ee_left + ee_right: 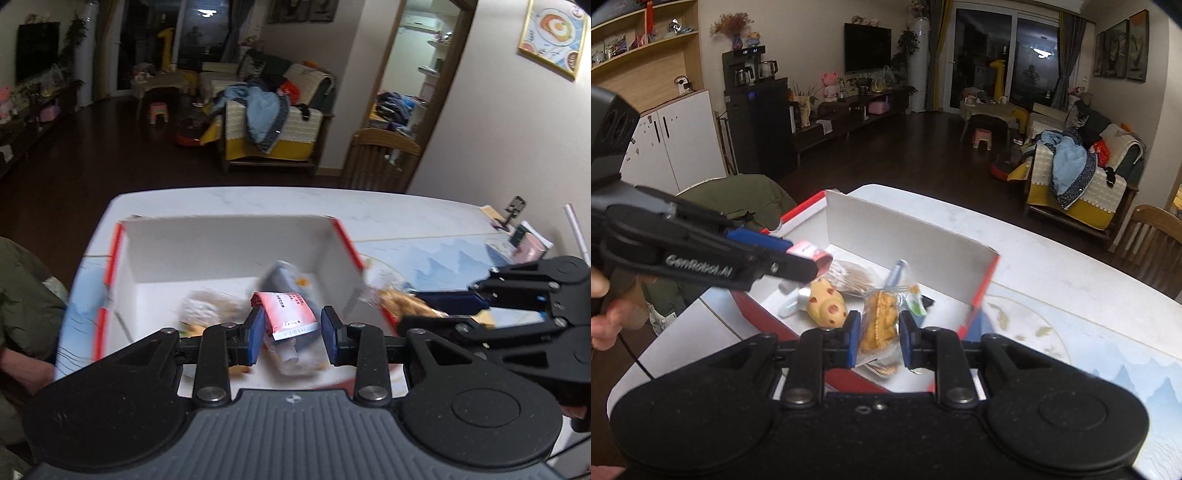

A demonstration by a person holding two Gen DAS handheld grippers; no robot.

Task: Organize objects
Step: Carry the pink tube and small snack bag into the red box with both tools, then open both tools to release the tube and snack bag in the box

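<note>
holding a red-and-white tube (286, 312) in my left gripper (293, 334), jaws narrowed on it, above the white box (229, 243); my right gripper (876, 338) pinches a clear snack packet (881, 319) over the box's near edge, by a yellow toy (827, 304).

Open box (908, 229) on the table (1052, 266), holding a toy (827, 304) and wrapped snacks; left gripper (293, 334) with a tube (290, 314) and right gripper (877, 338) with a biscuit packet (881, 321) above it
</note>
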